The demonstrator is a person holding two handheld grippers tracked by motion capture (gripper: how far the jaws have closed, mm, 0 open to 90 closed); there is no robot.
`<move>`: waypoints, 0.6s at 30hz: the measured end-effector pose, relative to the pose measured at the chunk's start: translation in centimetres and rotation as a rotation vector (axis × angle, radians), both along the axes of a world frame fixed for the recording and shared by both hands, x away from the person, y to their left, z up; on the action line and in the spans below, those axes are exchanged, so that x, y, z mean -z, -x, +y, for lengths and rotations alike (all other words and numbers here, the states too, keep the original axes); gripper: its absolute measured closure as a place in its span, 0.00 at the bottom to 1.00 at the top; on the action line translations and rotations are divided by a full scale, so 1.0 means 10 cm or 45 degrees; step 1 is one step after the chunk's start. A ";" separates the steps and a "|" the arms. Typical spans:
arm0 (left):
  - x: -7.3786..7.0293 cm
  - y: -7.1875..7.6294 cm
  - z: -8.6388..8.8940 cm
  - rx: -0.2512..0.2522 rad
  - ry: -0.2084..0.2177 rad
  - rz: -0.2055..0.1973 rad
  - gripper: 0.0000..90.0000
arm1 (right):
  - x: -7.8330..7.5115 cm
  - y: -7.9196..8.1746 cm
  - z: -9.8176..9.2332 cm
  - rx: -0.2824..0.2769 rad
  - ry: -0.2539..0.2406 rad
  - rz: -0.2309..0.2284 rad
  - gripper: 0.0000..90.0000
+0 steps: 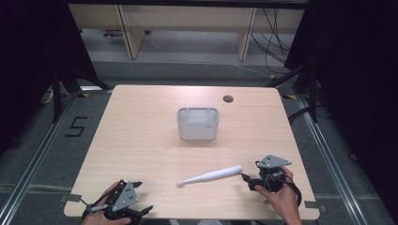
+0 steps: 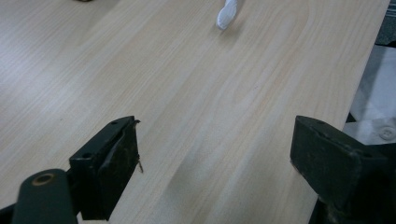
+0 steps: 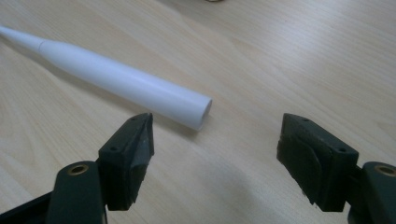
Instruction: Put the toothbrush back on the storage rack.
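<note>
White and slender, the electric toothbrush (image 1: 212,176) lies flat just beyond the right gripper (image 3: 215,140), whose jaws stand apart.

One white electric toothbrush (image 1: 212,176) lies on the tabletop (image 1: 141,136), and one pale grey bin (image 1: 198,123) stands on it. Two grippers are present, the left gripper (image 1: 123,202) and the right gripper (image 1: 263,178), each with two black jaws. The tabletop has one round grommet hole (image 1: 228,99).
</note>
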State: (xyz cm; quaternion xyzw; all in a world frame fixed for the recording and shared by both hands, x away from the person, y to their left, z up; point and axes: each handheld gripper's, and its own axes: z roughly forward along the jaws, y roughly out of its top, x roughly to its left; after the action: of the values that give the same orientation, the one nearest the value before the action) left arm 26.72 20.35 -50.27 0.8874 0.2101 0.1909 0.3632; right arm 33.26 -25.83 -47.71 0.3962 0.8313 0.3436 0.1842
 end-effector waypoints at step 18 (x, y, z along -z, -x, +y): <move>0.00 -0.01 0.01 -0.002 -0.015 -0.003 0.16 | -0.20 0.01 0.39 -0.319 0.159 0.013 0.39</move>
State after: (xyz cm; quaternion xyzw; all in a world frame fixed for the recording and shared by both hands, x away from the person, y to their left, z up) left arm 26.80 20.47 -50.22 0.8892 0.2091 0.1935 0.3581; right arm 33.15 -21.92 -45.76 0.2786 0.8949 0.3096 0.1600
